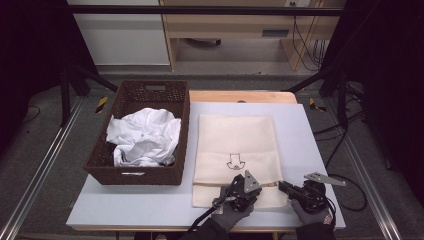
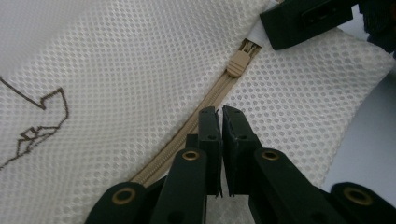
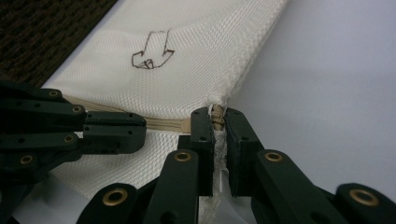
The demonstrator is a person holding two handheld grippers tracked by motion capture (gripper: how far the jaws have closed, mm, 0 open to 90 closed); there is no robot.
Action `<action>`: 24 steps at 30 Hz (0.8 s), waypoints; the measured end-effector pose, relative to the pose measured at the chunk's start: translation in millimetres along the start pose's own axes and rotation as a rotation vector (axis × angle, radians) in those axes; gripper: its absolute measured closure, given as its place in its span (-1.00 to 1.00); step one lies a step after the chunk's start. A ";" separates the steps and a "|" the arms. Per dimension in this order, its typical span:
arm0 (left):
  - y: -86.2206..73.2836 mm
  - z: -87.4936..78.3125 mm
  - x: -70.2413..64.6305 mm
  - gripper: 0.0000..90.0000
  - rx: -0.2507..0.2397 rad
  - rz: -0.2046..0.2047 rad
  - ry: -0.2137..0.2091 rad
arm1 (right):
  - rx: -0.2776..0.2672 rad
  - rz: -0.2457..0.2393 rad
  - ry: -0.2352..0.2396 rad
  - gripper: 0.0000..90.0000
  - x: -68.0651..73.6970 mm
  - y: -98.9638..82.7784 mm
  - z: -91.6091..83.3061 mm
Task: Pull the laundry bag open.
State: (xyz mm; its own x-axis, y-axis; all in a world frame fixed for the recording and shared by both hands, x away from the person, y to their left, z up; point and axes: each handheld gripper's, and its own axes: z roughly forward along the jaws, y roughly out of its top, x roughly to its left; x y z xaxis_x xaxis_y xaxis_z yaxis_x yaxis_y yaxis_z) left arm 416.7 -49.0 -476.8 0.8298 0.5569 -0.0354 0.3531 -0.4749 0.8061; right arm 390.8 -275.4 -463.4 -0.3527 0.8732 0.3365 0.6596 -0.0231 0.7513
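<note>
With your right gripper (image 3: 219,122) pinching the mesh bag's (image 1: 235,135) zipper end at the table's (image 1: 305,130) near edge and the left gripper (image 2: 220,117) pressed together, seemingly on the zipper tape (image 2: 205,105), hold taut before working the pull tab (image 2: 237,63).

On the table (image 1: 310,150) a basket (image 1: 141,135) stands at the left with cloth (image 1: 144,137) in it, a mesh bag (image 1: 235,145) lies just to its right, and the left gripper (image 1: 243,187) and right gripper (image 1: 285,187) sit at the bag's near edge.
</note>
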 end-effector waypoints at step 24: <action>25.3 15.3 -6.3 0.58 0.016 0.056 0.005 | -0.067 -0.057 0.047 0.86 11.5 9.8 -4.8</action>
State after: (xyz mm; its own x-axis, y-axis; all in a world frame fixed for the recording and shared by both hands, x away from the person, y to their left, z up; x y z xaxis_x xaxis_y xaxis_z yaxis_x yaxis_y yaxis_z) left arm 427.1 -74.9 -465.2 0.8463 0.5325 0.0122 0.3132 -0.5161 0.7972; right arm 390.0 -267.9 -449.4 -0.4203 0.8503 0.3168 0.5924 -0.0074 0.8056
